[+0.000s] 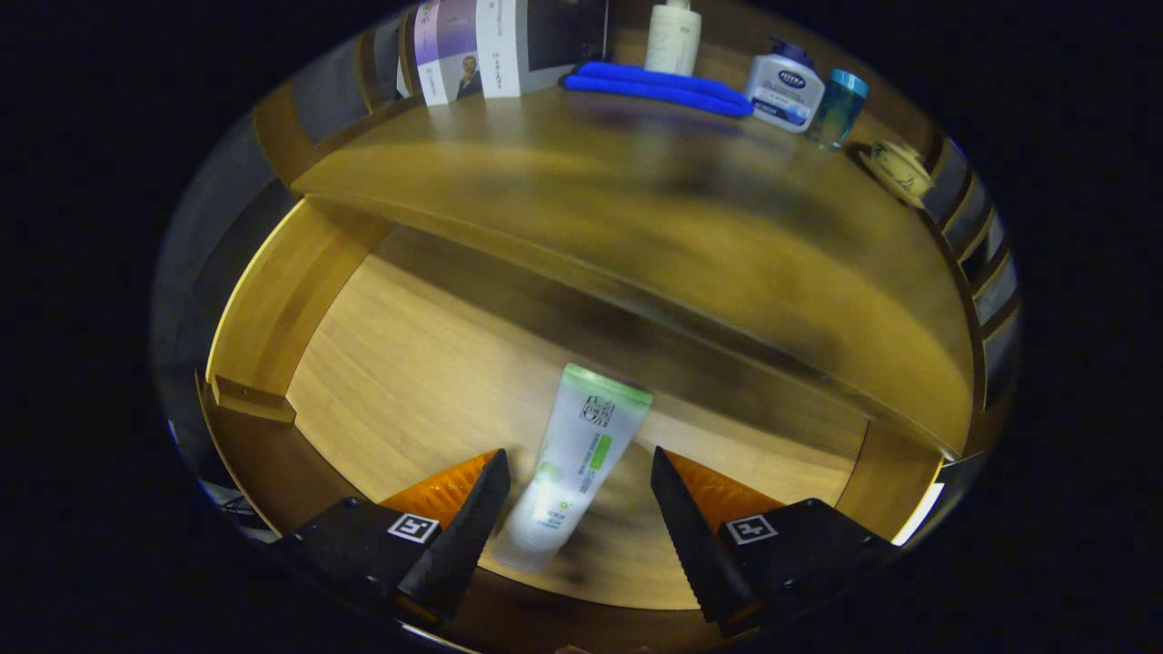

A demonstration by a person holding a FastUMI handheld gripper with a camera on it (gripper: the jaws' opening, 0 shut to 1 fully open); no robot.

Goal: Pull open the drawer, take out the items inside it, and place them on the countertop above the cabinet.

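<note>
Inside the pulled-open wooden drawer [273, 300] the white squeeze tube with green cap and markings [574, 463] lies flat on the bare floor, between the gripper [574, 509]'s spread fingers (neither touching it), seemingly lined up for a pinch across its width.

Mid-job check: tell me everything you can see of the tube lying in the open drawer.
The tube is a squeeze tube of soft-looking plastic, white with green print and a green band at its flat crimped far end. It lies flat on the wooden drawer floor, lengthwise away from the gripper, tilted slightly. Its near end sits between the open fingers; the left finger looks close to it, but neither clearly presses it. The print is too blurred to read.
</note>
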